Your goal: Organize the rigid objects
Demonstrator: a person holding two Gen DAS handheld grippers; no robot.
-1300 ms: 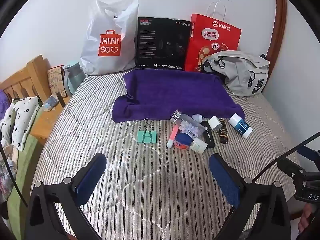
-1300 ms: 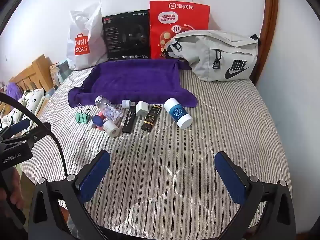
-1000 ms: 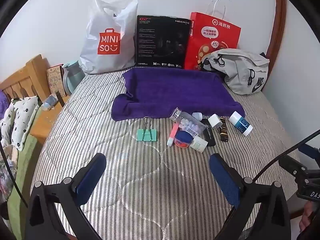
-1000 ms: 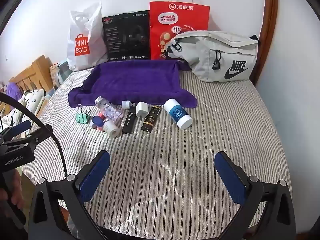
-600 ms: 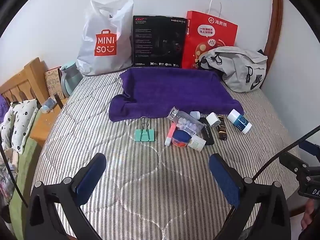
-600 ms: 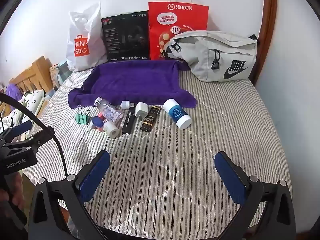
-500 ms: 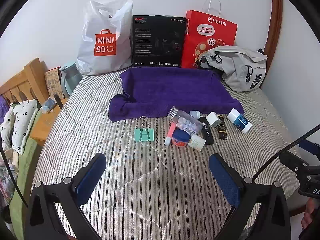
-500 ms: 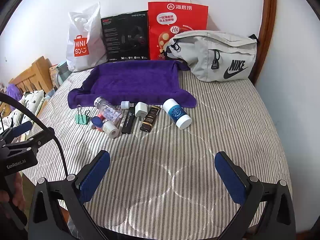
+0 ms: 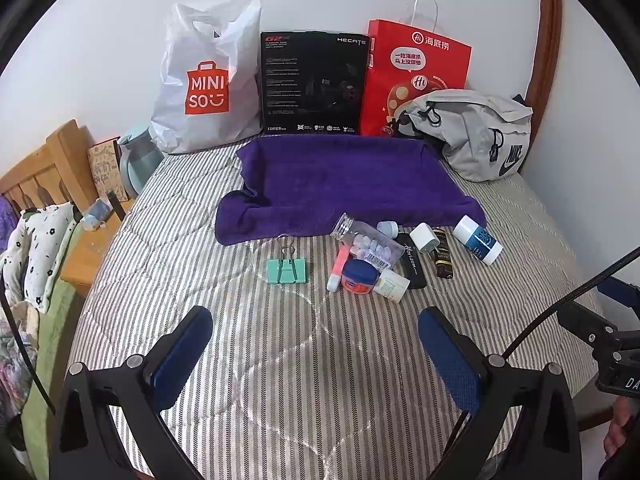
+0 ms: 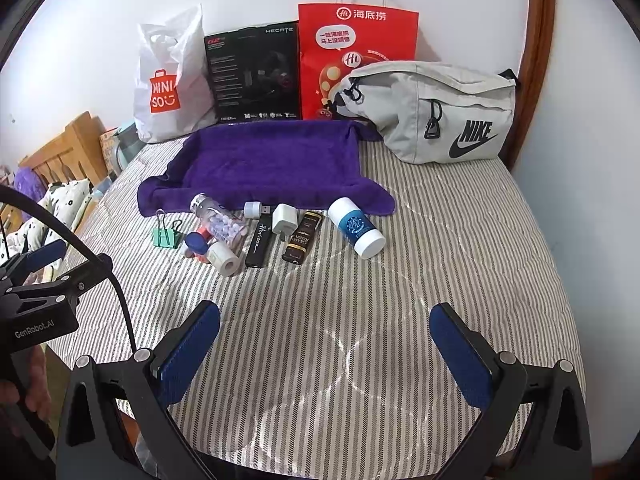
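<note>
Both the left claw (image 9: 312, 344) and right claw (image 10: 324, 344) are hovering wide open, empty; the blue-and-white cylindrical bottle (image 10: 356, 227) is risking rolling across the soft striped bed (image 10: 440, 240).

My right gripper (image 10: 325, 344): jaws wide apart, empty, above the striped bedcover (image 10: 400, 300) | ahead: small items in a row along the purple towel (image 10: 268, 164) edge – green binder clip (image 10: 165, 236), clear pill bottle (image 10: 218, 220), black lighter (image 10: 259, 242), white charger (image 10: 285, 218), blue-and-white bottle (image 10: 357, 227) | my left gripper (image 10: 40, 280) at left edge | grey Nike bag (image 10: 436, 112) at back right.
</note>
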